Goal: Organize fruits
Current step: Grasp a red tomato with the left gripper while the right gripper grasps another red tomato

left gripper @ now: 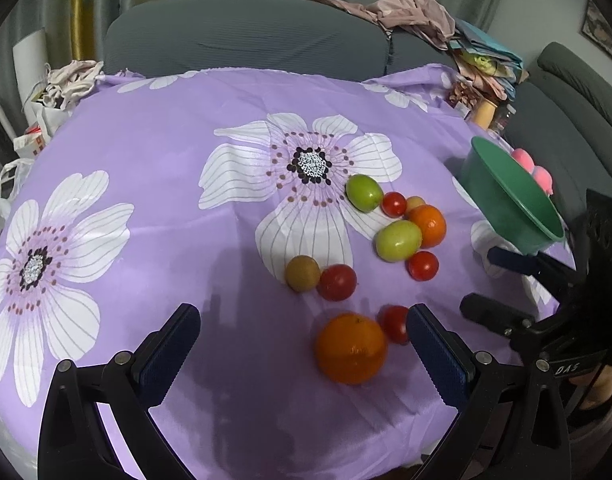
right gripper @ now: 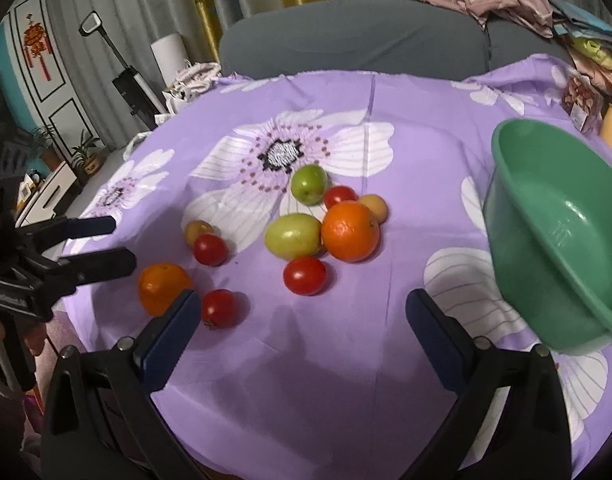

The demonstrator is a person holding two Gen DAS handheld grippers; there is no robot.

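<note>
On the desk (left gripper: 146, 152), which is covered with a purple cloth with big white flowers, the fruits lie loose in a few small groups. Near the left claw (left gripper: 304, 354) there is a large orange (left gripper: 350, 348) with a red tomato (left gripper: 393, 323) touching its right side; this claw is wide open and holds nothing, and the orange sits between its two fingers but nearer to the right one. A little further away a brownish round fruit (left gripper: 302, 273) lies just beside another tomato (left gripper: 337, 282). Beyond them is the bigger group: two green fruits (right gripper: 293, 236), a second orange (right gripper: 350, 231), more tomatoes and a small pale fruit, all close together or touching. The right claw (right gripper: 302, 322) is also wide open and empty, above bare cloth in front of this group. A green plastic bowl (right gripper: 561, 240) is on the right side of the desk, strongly tilted, and I see no fruit inside it. I cannot tell what keeps it tilted. Behind the desk stands a gray sofa (left gripper: 246, 36) with some clothes on it.
</note>
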